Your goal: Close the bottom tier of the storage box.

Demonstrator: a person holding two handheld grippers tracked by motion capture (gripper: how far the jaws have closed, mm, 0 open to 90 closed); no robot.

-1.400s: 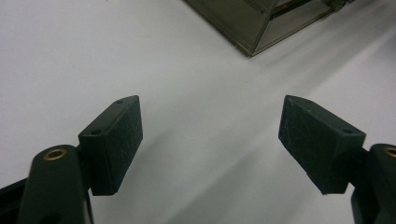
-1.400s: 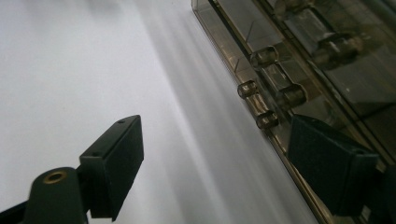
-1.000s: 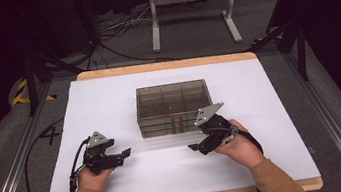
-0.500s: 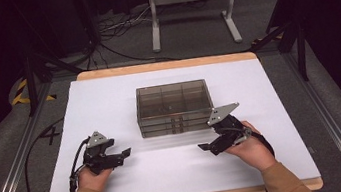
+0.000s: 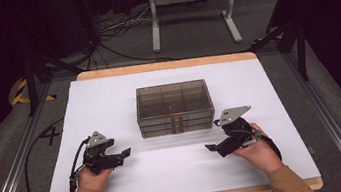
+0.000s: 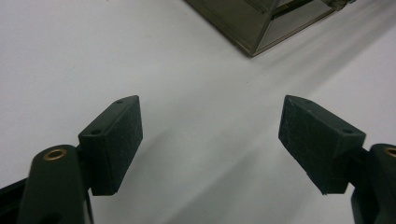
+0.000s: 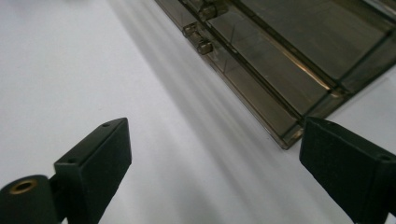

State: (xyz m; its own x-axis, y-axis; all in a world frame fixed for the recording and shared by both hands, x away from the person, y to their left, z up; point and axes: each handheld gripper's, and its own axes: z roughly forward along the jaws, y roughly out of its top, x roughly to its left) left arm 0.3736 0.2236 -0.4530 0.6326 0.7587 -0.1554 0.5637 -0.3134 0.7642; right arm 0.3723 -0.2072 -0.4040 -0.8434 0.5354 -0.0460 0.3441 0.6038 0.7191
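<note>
Right gripper (image 5: 214,146) jaws just opening wide, nothing btwn, near smoky box (image 5: 174,106), left gripper (image 5: 125,153) open too

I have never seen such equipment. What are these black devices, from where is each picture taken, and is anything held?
A person sits at a white table and holds a hand tool with two jaws in each hand: the left gripper and the right gripper. One picture looks down from above. The other two come from small cameras riding on each gripper, looking along its black jaws. On the table stands a smoky clear plastic box with compartments and its lid closed. Nothing is held: both grippers are open, and the right jaws have just been opening wider.
</note>
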